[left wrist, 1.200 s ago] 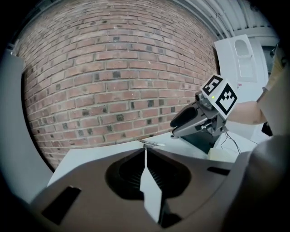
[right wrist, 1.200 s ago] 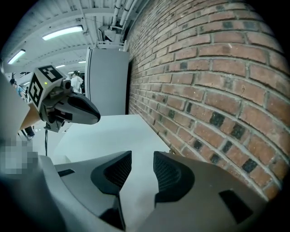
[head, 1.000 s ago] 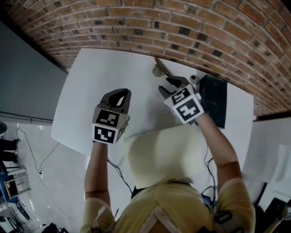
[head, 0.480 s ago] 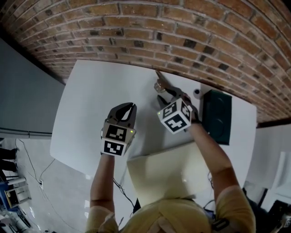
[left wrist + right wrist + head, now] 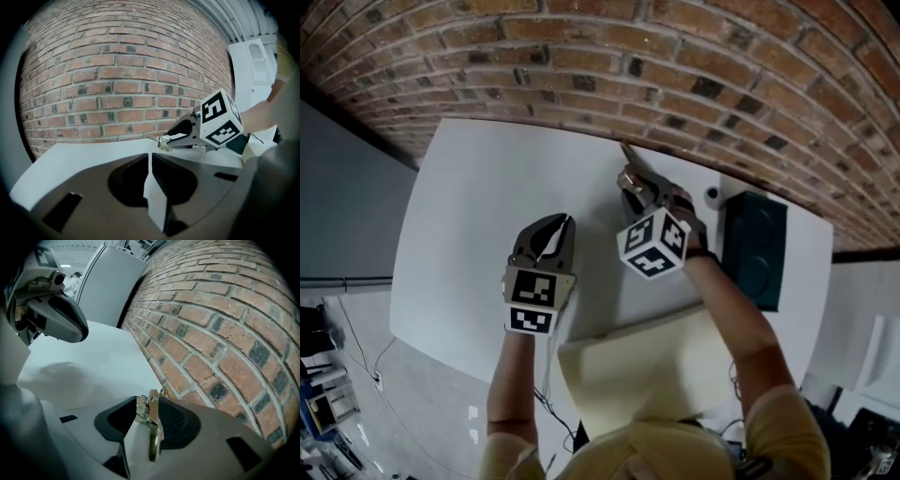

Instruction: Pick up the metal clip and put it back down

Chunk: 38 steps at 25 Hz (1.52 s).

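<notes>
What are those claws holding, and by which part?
The right gripper clamps the metal clip near its middle between its jaws, one end poking out. The left gripper, jaws together, holds nothing.

Two grippers: one left gripper [image 5: 565, 223] and one right gripper [image 5: 636, 190], each bearing one marker cube. One metal clip [image 5: 628, 173], one white table [image 5: 478, 206], one dark box [image 5: 755, 248] and one small white round object [image 5: 713, 195]. One brick wall [image 5: 675, 56].

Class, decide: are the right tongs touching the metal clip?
Touching. The right gripper view shows the metal clip pinched between the right tongs, with metal pressed against both pads and no gap.
</notes>
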### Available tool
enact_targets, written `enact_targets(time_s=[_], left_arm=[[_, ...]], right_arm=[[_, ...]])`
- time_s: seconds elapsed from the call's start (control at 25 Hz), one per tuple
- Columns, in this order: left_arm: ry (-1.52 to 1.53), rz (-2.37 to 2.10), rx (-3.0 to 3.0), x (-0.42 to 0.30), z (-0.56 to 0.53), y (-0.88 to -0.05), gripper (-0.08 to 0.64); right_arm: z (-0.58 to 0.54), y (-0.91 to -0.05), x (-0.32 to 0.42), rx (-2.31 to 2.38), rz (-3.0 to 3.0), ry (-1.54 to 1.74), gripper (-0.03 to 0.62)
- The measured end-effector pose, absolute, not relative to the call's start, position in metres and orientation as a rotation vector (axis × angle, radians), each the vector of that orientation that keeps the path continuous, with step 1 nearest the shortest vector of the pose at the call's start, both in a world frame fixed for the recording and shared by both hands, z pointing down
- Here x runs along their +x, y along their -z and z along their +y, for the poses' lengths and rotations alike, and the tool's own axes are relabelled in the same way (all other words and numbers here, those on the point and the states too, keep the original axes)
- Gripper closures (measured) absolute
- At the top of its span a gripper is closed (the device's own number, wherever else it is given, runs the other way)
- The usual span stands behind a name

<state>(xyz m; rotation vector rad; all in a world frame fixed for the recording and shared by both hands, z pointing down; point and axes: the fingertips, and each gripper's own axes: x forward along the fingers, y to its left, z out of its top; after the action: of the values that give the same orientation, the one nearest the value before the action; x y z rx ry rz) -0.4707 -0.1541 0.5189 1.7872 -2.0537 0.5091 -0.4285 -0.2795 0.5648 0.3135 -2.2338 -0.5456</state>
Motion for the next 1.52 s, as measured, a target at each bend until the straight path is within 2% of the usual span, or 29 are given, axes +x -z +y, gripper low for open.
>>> enact_targets(time_s=[0.32,0.52,0.8,1.52], left_arm=[[-0.467,-2.062,1.783,-0.475,-0.153,-0.526,0.555],[-0.452,-2.074,1.76,-0.48,-0.15,-0.531,0.555],[-0.431,-2.057,1.753,-0.481,-0.145,-0.534,0.555],[-0.414,-2.096,1.738,-0.477,-0.13,-0.492,0.555]], right_arm=[[-0.293,-0.576,-0.438,0.37,-2.191,0.634,0.48],[-0.298,-0.576,-0.438,0.419,-2.165,0.729,0.536],[-0.299,-0.561,-0.436,0.485,-2.182,0.775,0.581],[-0.266,-0.497,-0.427,0.483,-2.256,0.884,0.584]])
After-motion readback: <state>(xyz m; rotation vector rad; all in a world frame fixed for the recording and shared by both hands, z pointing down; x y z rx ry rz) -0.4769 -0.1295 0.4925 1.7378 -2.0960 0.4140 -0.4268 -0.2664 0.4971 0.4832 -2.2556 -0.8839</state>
